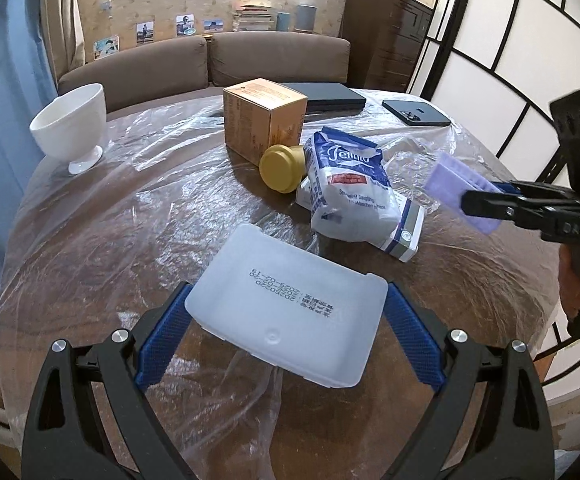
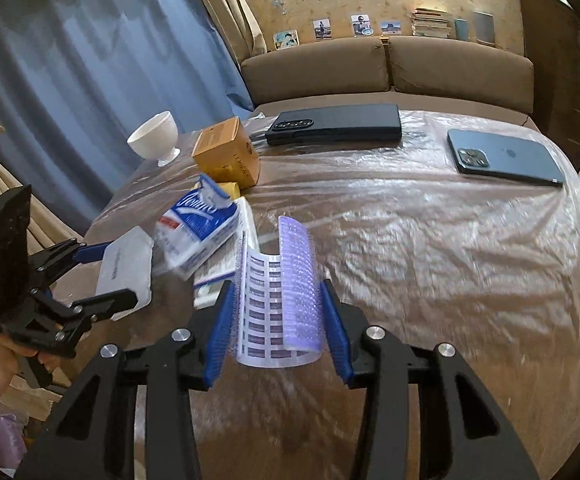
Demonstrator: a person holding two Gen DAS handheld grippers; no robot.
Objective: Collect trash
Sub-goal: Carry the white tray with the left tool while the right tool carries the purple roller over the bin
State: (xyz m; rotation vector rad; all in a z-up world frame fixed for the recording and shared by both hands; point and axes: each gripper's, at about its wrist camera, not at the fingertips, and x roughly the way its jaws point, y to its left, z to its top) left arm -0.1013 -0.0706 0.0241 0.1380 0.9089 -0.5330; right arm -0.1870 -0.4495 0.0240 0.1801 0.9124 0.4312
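Right now your left gripper (image 1: 286, 336) holds a translucent white plastic tray (image 1: 290, 312) upside down, its jaws spread wide across the full width, blue ribbed pads (image 1: 166, 336) on both short edges. That smooth, rigid plastic could slide out if you tilt it further. Your right gripper (image 2: 276, 320) is nearly closed on a curved lilac bristle strip (image 2: 286, 296), thin, springy, perforated on the inside; squeezed into a bend like that, it could spring free. Both pieces hang above the surface (image 2: 450, 240), which wears crinkled clear film that a low pass could snag. Further off lie the other likely trash items: a crumpled tissue pack (image 1: 346, 196) on a flat carton (image 1: 404, 236), a mustard-yellow cap (image 1: 282, 168) and a cardboard box (image 1: 264, 118). Beyond stand a white footed bowl (image 1: 72, 124) and two phones (image 2: 504, 158); leave those alone.
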